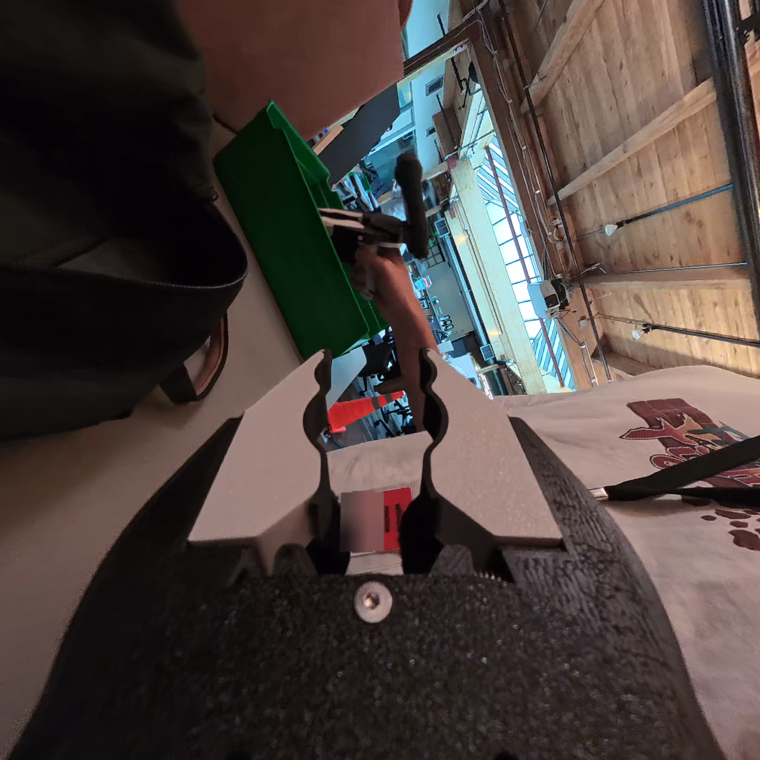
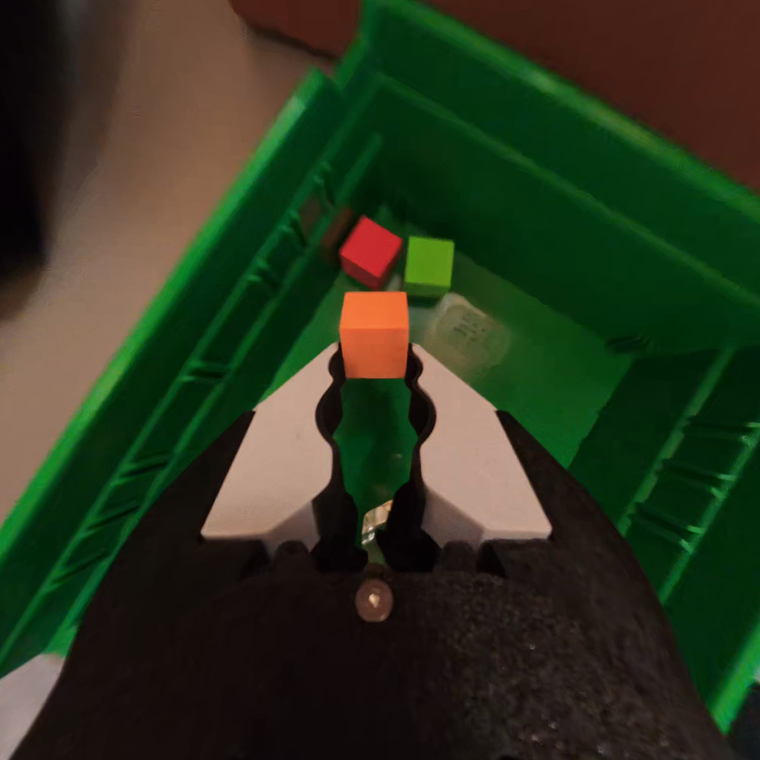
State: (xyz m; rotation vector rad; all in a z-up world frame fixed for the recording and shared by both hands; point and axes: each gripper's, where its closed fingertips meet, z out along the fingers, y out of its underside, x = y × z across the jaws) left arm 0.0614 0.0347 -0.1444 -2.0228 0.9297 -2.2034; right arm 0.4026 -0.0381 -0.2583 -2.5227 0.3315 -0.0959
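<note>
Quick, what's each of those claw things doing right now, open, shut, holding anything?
Left gripper: open, holding nothing.
Right gripper: shut on the orange cube, over the green bin.

Inside the bright green plastic bin (image 2: 534,172): small orange cube (image 2: 374,333), red cube (image 2: 370,251), lime-green cube (image 2: 428,265). Beside bin: black bag (image 1: 103,246), pale printed shirt with maroon graphic (image 1: 678,448).

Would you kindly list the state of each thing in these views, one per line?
left gripper: open, holding nothing.
right gripper: shut on the orange cube, over the bin.
orange cube: held at the fingertips.
red cube: lying tilted in the bin.
green cube: lying in the bin beside the red one.
green bin: uncovered.
</note>
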